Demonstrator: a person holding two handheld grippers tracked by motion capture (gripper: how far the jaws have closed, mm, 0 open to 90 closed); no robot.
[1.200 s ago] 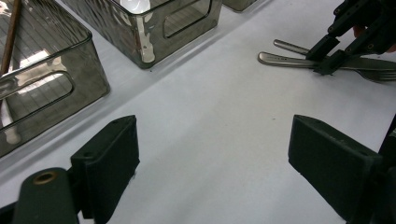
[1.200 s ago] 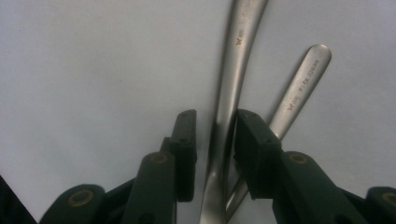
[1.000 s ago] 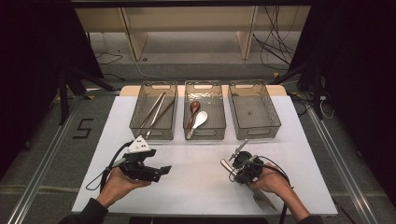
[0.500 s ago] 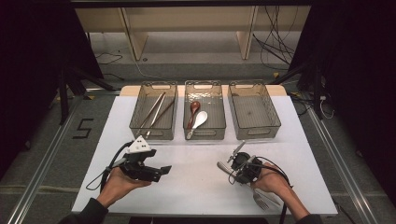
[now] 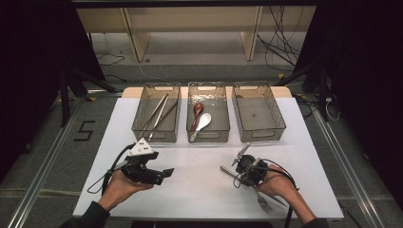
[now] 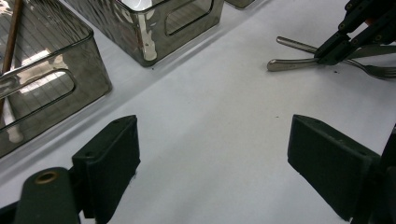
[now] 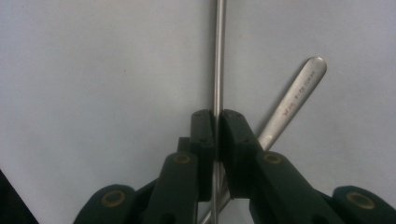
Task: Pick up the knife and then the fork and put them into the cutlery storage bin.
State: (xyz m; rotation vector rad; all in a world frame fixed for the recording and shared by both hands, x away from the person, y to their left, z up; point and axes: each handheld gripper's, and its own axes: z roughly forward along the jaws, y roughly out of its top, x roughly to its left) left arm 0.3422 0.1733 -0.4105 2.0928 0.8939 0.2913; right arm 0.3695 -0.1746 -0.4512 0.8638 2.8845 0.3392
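A: Right gripper (image 5: 240, 172) status?

B: Black two-jaw gripper in the person's right hand (image 5: 278, 183), near the table's front edge, right of centre. Jaws have just been closing & are now clenched on a thin silver metal utensil handle (image 7: 218, 56). In the right gripper view the handle runs straight up from between the pads, edge-on.

A: Anything else under it?

B: Yes, a second silver metal handle w/ a rounded end and stamped lettering (image 7: 299, 91) lies on the white table (image 5: 199, 190), crossing beneath the gripped one at an angle. In the left gripper view both handles show side by side, poking out past the right gripper's jaws, w/ silver fork tines (image 6: 380, 71) on the other side. In the high view a silver fork head (image 5: 264, 204) lies on the table beside the right hand, nearer the front edge.

A: Left gripper (image 5: 161, 175)?

B: Released. Jaws stand wide apart, nothing btwn them, just bare table. Held in the left hand (image 5: 121, 187), front-left of the table, well apart from the right one.

A: Back of the table?

B: Three clear smoky plastic bins in a row. Left bin (image 5: 140, 128) has long metal tongs (image 5: 159, 114); middle bin (image 5: 223, 128) has a brown spoon (image 5: 197, 111) & a white spoon (image 5: 203, 122) touching each other; right bin (image 5: 280, 124) sits farthest from the left gripper.
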